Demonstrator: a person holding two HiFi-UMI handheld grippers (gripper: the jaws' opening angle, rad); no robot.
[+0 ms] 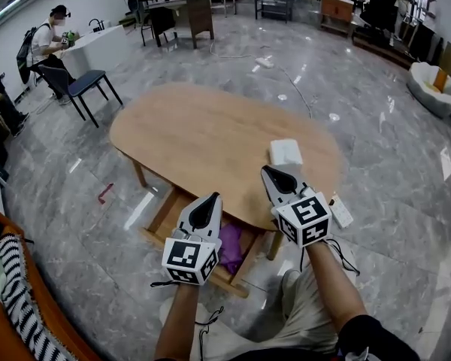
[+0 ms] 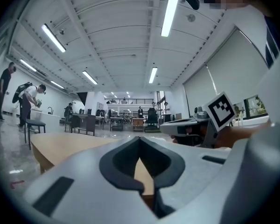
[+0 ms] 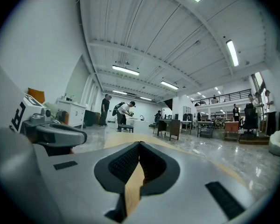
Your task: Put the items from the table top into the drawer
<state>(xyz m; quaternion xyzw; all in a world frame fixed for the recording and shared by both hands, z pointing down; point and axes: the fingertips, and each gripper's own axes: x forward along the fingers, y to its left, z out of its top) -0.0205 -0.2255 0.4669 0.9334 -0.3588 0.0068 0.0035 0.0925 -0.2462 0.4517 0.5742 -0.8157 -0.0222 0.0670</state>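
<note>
While both grippers point level over the near side of the scene, each has its jaws pressed together with nothing between them. The left gripper (image 1: pixel 212 197) hangs over the open drawer (image 1: pixel 167 215), which juts out from under the near edge of the oval wooden table (image 1: pixel 188 130). In the left gripper view its dark pads meet in a thin line, and only the table top and the room show past them. The right gripper (image 1: pixel 267 170) sits above the table's near edge, towards the right end, and its own view shows the same closed seam, with bare wood beyond the tips.

A white flat item (image 1: pixel 286 152) lies on the table top near the near-right edge, just beyond the right gripper's tips and apart from them. Whether it is a folded cloth or a small packet cannot be told. A purple thing (image 1: pixel 231 247) lies inside the drawer, towards its right side, between the two marker cubes as the head view has it.

A small white object (image 1: pixel 341 211) rests on the grey marbled floor beside the table's right end. A blue chair (image 1: pixel 85 86) stands on the floor off the table's far-left end, and a person (image 1: pixel 46 45) sits at a white counter beyond it.
</note>
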